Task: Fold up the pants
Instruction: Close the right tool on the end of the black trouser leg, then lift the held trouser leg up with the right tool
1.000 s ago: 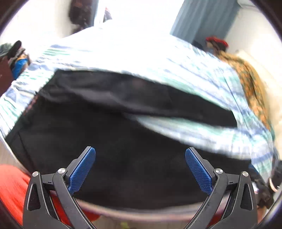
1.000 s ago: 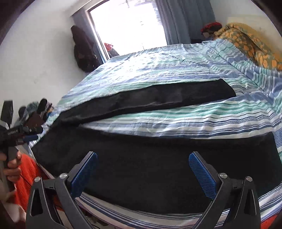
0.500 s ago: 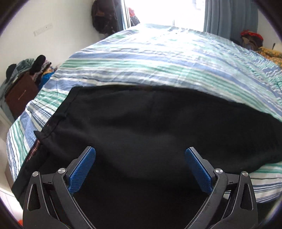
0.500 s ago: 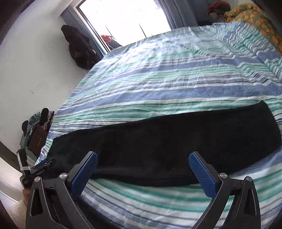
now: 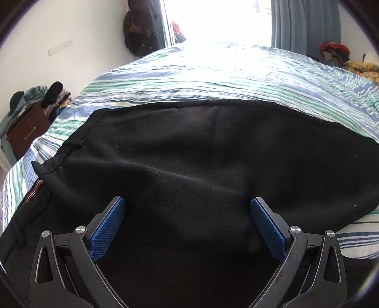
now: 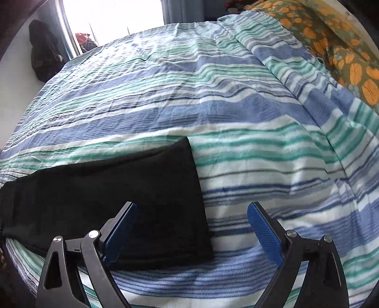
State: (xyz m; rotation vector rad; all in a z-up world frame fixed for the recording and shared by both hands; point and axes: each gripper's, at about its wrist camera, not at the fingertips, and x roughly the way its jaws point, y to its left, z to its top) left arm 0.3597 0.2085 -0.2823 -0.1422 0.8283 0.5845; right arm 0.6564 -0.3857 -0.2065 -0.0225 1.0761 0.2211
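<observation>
Black pants (image 5: pixel 201 154) lie on the striped bedspread (image 6: pixel 213 94), filling the middle of the left wrist view, waistband (image 5: pixel 59 156) at left. A second ago both legs lay apart with stripes showing between them; now only one dark band shows, so the legs probably lie stacked. In the right wrist view the leg cuff (image 6: pixel 196 196) sits at lower centre. Left gripper (image 5: pixel 188 225) and right gripper (image 6: pixel 191 229) both hover with tongs apart, holding nothing.

Window (image 5: pixel 220 21): you face harsh daylight, blue-grey curtain (image 5: pixel 305 26) beside it.
Wall (image 5: pixel 78 35): white.
Bed (image 6: pixel 189 99): your striped blue-green-white cover.
Left: brown wooden drawer unit (image 5: pixel 26 132).
</observation>
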